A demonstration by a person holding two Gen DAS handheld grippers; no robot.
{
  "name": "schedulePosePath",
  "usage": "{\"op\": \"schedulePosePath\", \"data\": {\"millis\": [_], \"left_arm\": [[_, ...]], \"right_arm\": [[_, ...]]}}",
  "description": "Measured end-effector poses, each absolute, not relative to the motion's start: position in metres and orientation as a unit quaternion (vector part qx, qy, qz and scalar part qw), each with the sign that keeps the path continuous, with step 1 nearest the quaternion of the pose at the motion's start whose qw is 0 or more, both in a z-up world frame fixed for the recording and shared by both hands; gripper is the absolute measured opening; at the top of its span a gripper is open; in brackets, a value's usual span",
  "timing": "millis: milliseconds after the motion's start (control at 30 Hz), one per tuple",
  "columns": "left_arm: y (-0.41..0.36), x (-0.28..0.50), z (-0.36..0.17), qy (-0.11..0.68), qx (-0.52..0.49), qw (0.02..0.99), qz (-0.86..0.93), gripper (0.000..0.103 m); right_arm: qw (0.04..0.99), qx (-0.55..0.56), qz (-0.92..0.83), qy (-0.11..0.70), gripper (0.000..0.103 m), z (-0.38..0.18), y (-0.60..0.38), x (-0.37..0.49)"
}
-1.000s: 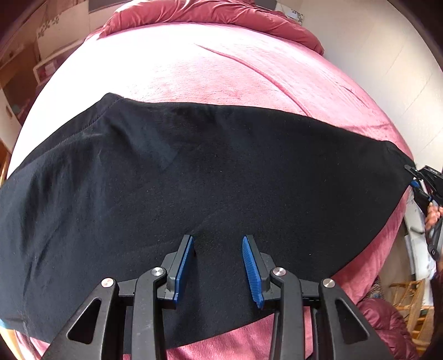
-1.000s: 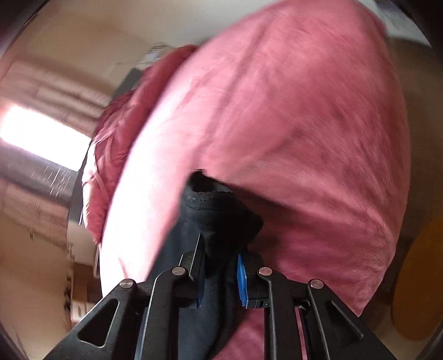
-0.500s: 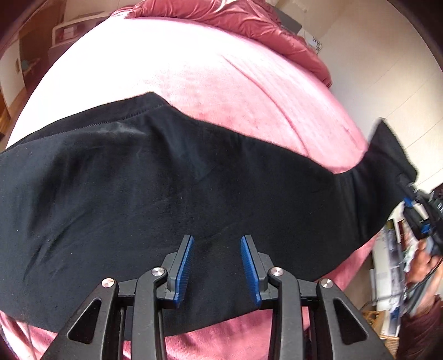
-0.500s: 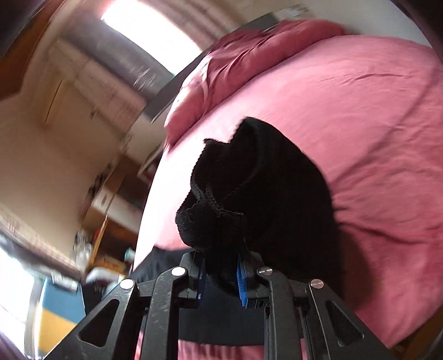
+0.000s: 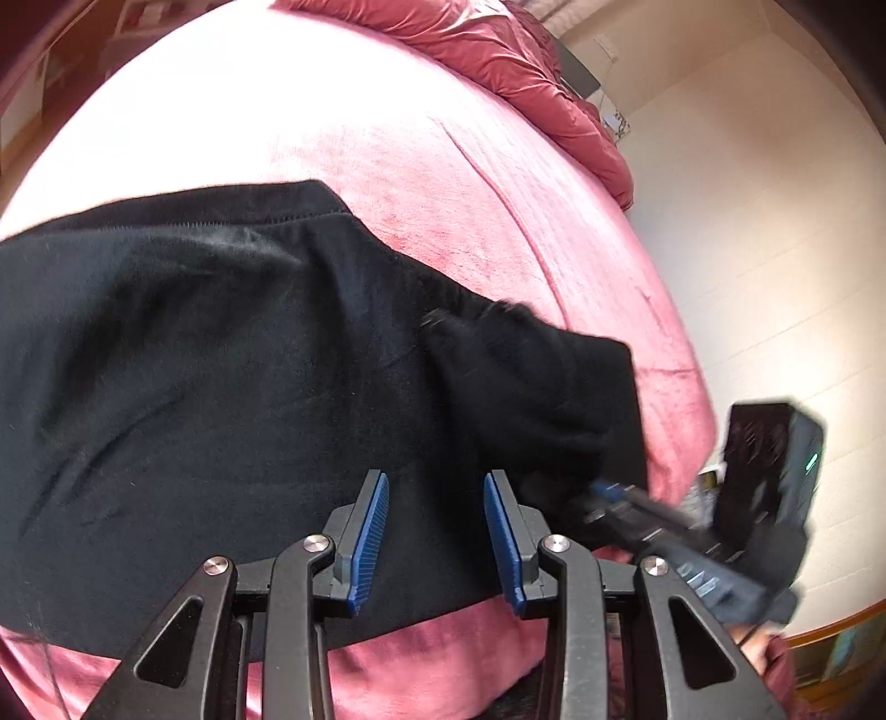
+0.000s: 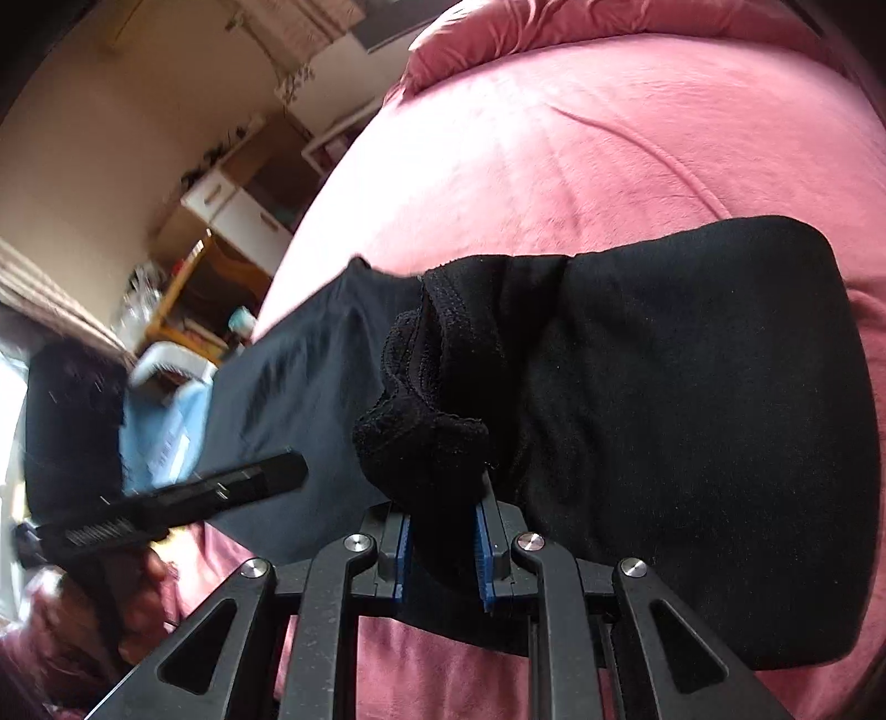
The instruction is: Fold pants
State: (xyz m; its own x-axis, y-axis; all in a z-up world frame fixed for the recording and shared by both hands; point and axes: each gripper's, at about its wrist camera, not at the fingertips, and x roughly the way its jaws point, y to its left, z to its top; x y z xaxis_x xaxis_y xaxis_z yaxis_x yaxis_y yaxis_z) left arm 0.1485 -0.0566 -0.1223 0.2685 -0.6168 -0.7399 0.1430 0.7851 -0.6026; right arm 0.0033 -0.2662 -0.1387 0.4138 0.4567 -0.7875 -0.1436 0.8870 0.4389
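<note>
Angling downward, the right gripper point(image 6: 443, 545) clamps a bunched end of the black pants point(image 5: 232, 387) over their spread cloth near the pink bed's point(image 5: 387, 138) edge, while the left gripper point(image 5: 437, 540) hovers unclenched above them.

One pair of pants, two grippers, one bed.

There is one pair of black pants point(image 5: 232, 399), lying on one bed point(image 5: 387, 138) with a pink cover. I count two grippers: the left gripper point(image 5: 436, 545) and the right gripper point(image 6: 441, 548), each with two blue-padded fingers. One bunched red duvet point(image 5: 498, 50) sits at the far end, and one white cabinet point(image 6: 243, 213) stands by the wall.
</note>
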Motion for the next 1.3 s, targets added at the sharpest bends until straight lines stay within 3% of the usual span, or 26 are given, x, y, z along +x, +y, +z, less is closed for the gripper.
{"op": "schedulePosePath", "data": {"millis": [133, 267, 367, 667, 767, 833, 867, 1000, 1167, 1300], "left_arm": [[-0.044, 0.158, -0.127, 0.562, -0.253, 0.746, -0.254, 0.039], [-0.049, 0.171, -0.136, 0.581, -0.279, 0.720, -0.259, 0.050], [-0.057, 0.174, -0.138, 0.594, -0.277, 0.707, -0.265, 0.050], [-0.084, 0.183, -0.142, 0.627, -0.228, 0.693, -0.272, 0.060], [-0.095, 0.184, -0.145, 0.640, -0.213, 0.688, -0.268, 0.058], [-0.099, 0.182, -0.144, 0.636, -0.201, 0.696, -0.265, 0.039], [-0.100, 0.181, -0.143, 0.634, -0.187, 0.704, -0.262, 0.020], [-0.096, 0.177, -0.129, 0.615, -0.182, 0.719, -0.269, 0.015], [-0.082, 0.173, -0.081, 0.571, -0.213, 0.729, -0.313, 0.014], [-0.077, 0.164, -0.044, 0.534, -0.214, 0.741, -0.347, 0.014]], "right_arm": [[0.837, 0.076, 0.178, 0.512, 0.019, -0.144, -0.237, 0.001], [0.844, 0.018, 0.194, 0.500, 0.033, -0.143, -0.210, -0.004], [0.821, 0.056, 0.265, 0.503, 0.050, -0.140, -0.207, -0.011], [0.836, 0.154, 0.184, 0.494, 0.053, -0.126, -0.304, -0.049], [0.847, 0.167, 0.120, 0.491, 0.053, -0.125, -0.350, -0.068], [0.848, 0.175, 0.074, 0.495, 0.053, -0.128, -0.374, -0.080], [0.846, 0.173, 0.051, 0.502, 0.053, -0.130, -0.383, -0.082], [0.834, 0.168, 0.003, 0.525, 0.055, -0.153, -0.391, -0.085], [0.834, 0.169, -0.001, 0.525, 0.067, -0.167, -0.373, -0.066], [0.845, 0.160, -0.018, 0.509, 0.069, -0.165, -0.360, -0.043]]}}
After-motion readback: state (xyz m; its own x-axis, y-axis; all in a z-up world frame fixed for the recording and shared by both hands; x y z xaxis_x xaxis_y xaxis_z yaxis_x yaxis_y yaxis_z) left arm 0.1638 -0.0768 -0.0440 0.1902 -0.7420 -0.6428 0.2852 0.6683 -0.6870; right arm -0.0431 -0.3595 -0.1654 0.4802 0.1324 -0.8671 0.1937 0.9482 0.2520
